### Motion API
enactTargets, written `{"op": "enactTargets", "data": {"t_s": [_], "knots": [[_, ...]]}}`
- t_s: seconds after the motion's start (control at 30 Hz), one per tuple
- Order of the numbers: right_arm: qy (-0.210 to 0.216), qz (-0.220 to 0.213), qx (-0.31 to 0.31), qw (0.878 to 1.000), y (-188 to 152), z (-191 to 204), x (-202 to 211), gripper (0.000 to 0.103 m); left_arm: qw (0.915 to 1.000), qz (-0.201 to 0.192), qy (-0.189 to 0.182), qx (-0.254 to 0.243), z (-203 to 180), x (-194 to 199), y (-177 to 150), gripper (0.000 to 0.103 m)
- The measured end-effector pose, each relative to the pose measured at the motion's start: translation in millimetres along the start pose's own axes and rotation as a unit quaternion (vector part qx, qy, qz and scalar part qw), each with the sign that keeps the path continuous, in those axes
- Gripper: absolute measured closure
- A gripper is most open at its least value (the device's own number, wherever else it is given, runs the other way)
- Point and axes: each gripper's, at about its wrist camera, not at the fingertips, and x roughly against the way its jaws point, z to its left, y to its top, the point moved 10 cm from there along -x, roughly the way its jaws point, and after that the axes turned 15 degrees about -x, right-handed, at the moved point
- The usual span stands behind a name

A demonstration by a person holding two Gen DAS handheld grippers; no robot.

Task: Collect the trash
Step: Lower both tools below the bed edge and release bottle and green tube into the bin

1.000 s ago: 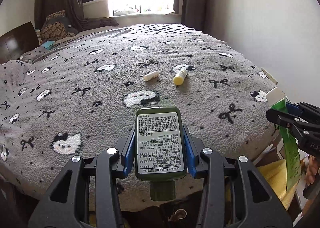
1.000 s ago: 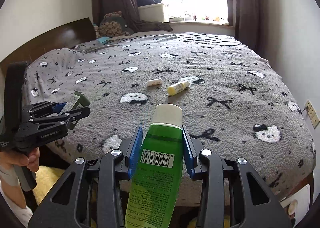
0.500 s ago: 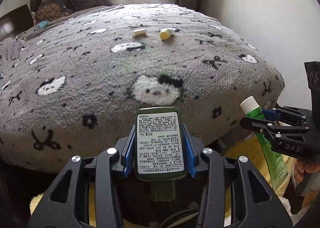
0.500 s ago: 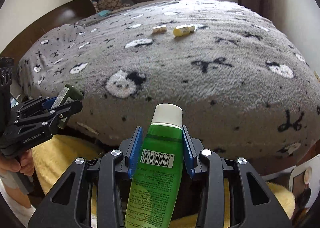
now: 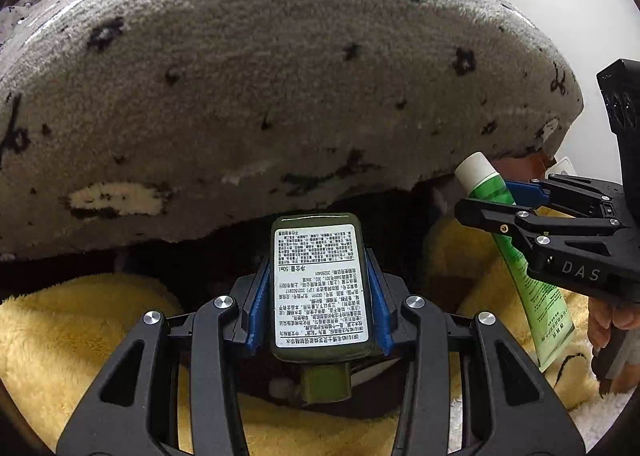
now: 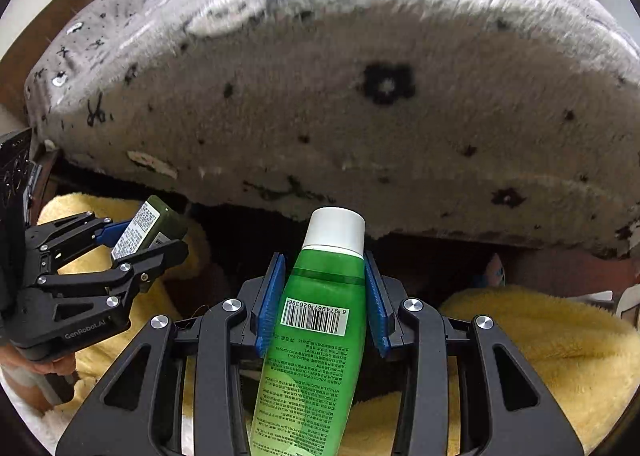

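Both wrist cameras sit low, close to the bed's edge (image 5: 280, 116), facing its hanging blanket. Each view also catches the other hand-held gripper (image 5: 532, 212) beside it, over the yellow rug (image 6: 540, 336).

A grey fleece blanket (image 5: 280, 76) with black bows drapes over the bed's edge; below lies a fluffy yellow rug (image 6: 540, 340).
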Motion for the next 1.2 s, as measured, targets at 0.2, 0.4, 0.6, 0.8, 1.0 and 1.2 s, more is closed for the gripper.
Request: {"op": "enactTargets", "data": {"t_s": [0.2, 0.4, 0.6, 0.8, 1.0, 1.2], "knots": [[-0.013, 0.032, -0.01, 0.999, -9.9, -5.4, -24.0, 0.064, 0.999, 0.038, -0.024, 0.005, -2.6, -33.0, -17.3, 0.063], [-0.008, 0.064, -0.03, 0.998, -14.4, -9.2, -50.3, 0.064, 0.9954, 0.078, -0.053, 0.012, -8.2, -62.9, -31.0, 0.063], [-0.005, 0.08, -0.037, 0.996, -10.2, -11.6, -69.1, 0.063, 0.992, 0.1, -0.077, 0.005, -15.3, -79.2, -31.0, 0.063], [-0.008, 0.083, -0.041, 0.996, -5.5, -9.1, -78.9, 0.061, 0.992, 0.1, -0.076, 0.013, -8.8, -83.6, -31.3, 0.044], [-0.005, 0.063, -0.057, 0.996, 5.2, -13.2, -69.0, 0.052, 0.9938, 0.091, -0.061, 0.015, -2.7, -73.7, -27.3, 0.041], [-0.005, 0.028, -0.062, 0.998, 19.4, -17.5, -46.1, 0.04, 0.9974, 0.062, -0.035, 0.002, 1.4, -47.2, -12.0, 0.034]]}}
